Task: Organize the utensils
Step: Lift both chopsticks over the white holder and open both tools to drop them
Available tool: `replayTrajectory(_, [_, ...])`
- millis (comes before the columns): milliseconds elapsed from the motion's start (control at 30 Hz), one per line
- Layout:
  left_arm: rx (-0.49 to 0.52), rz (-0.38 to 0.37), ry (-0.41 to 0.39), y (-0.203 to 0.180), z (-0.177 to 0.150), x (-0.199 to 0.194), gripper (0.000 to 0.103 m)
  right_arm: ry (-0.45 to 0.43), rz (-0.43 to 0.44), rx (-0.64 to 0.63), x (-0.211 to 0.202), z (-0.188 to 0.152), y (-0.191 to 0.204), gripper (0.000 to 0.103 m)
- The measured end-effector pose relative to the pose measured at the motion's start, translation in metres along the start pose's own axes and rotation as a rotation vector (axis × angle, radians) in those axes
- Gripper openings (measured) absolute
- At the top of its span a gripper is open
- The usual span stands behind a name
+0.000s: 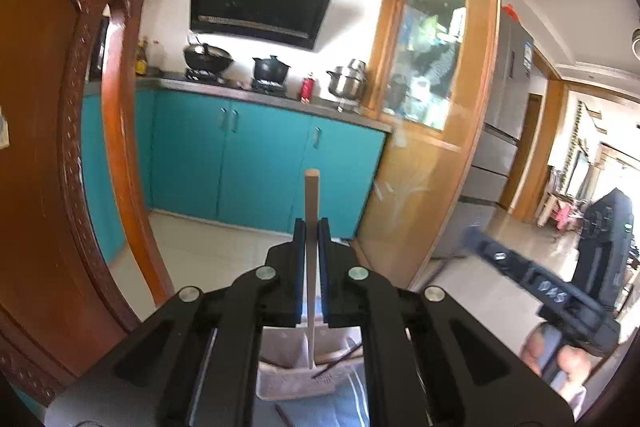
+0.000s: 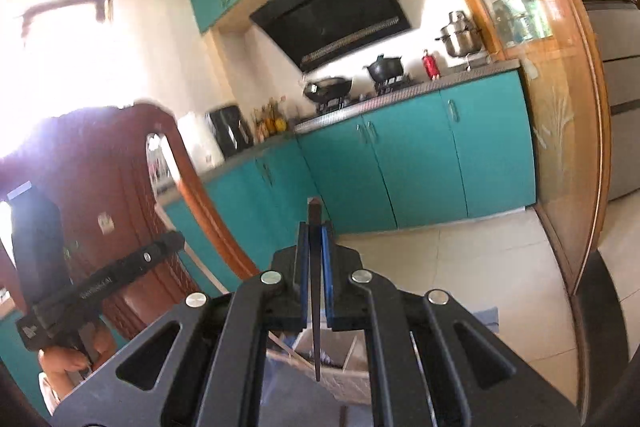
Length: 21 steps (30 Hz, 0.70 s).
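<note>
Pale wood showed in our left tool (image 1: 311, 227) — a light chopstick (image 1: 311, 199) pinched upright between the pressed-together blue pads, its square end rising above the fingertips and its thin end hanging down over a white basket (image 1: 294, 383). Our right tool (image 2: 315, 231) was likewise clamped on a dark chopstick (image 2: 315, 291), its taper pointing down toward that basket (image 2: 344, 383), which already held a stick or two. Both chopsticks hung in the air above the basket, which rested on a blue cloth (image 1: 320, 411). We judged the sticks light, stiff and rather slick, apt to swivel in a narrow grip; holding nearer the thick square end, as here, seemed the safer place. Beyond stood a carved wooden chair back (image 1: 48, 147), teal cabinets (image 1: 260, 163), a stove with a wok (image 1: 208, 57) and pots, and a black range hood (image 1: 260, 3). Its badge was too blurred to read; the lettering on the other tool's body was equally unreadable.
</note>
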<state>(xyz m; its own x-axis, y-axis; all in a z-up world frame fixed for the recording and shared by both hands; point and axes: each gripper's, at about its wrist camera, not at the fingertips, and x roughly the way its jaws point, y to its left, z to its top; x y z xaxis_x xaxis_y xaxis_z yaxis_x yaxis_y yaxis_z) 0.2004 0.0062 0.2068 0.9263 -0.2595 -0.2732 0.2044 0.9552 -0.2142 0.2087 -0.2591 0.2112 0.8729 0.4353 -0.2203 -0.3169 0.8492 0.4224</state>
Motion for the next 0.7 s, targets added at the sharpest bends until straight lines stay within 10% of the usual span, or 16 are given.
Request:
replayTrajectory(167, [-0.007,0.043,0.01,0.004,-0.006,0.014,0.007,-0.108,-0.084,-0.007,-0.006,0.0,-0.008,0.007])
replayTrajectory(700, [0.056,0.095,0.149,-0.017,-0.043,0.053,0.007,0.059,-0.181,-0.094,0.028,-0.049,-0.016,0.007])
